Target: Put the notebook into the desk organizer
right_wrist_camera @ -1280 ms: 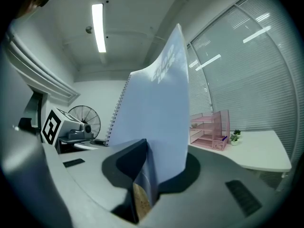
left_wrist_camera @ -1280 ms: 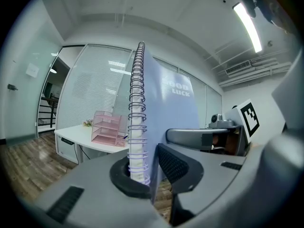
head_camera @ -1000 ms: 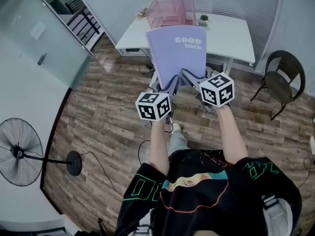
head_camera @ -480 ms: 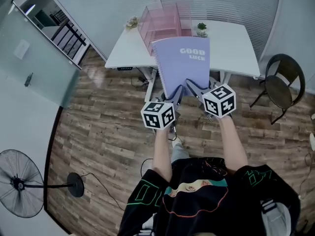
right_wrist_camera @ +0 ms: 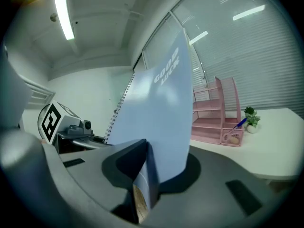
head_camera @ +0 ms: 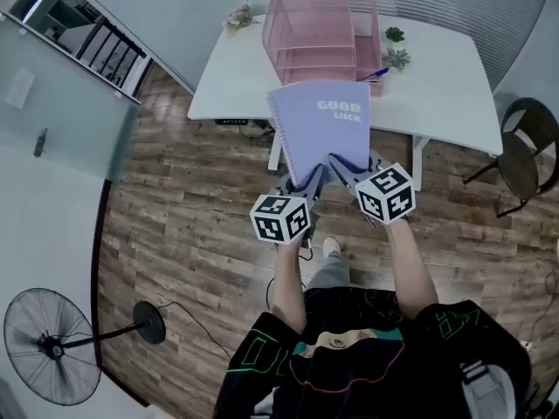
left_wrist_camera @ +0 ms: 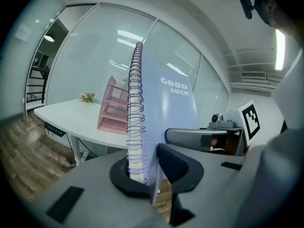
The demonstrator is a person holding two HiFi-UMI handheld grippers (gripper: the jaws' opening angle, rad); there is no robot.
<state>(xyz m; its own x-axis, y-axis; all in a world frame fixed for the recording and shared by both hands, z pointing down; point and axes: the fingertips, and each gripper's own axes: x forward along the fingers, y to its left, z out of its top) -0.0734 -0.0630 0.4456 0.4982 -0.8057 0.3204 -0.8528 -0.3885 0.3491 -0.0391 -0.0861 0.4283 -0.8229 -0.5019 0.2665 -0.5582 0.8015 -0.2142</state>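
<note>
Clamping notebook (head_camera: pixel 321 125): left tongs (head_camera: pixel 309 179), right tongs (head_camera: pixel 340 167)

The notebook (head_camera: pixel 321 129) stands near, before the table (head_camera: pixel 445 81); on the table sits the desk organizer (head_camera: pixel 314 24), a plant (head_camera: pixel 395 35) right of it.

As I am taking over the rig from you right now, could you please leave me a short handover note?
Left gripper: shut on the notebook, at its near corner by the spiral binding.
Right gripper: shut on the notebook's other near corner.
Notebook: held in the air between both grippers, cover facing the person, over the near edge of the white desk.
Desk organizer: pink, standing on the desk just beyond the notebook.
Done: the notebook is picked up and is at the desk.
Left: probably guide it into one of the organizer's compartments, then open both grippers.
</note>
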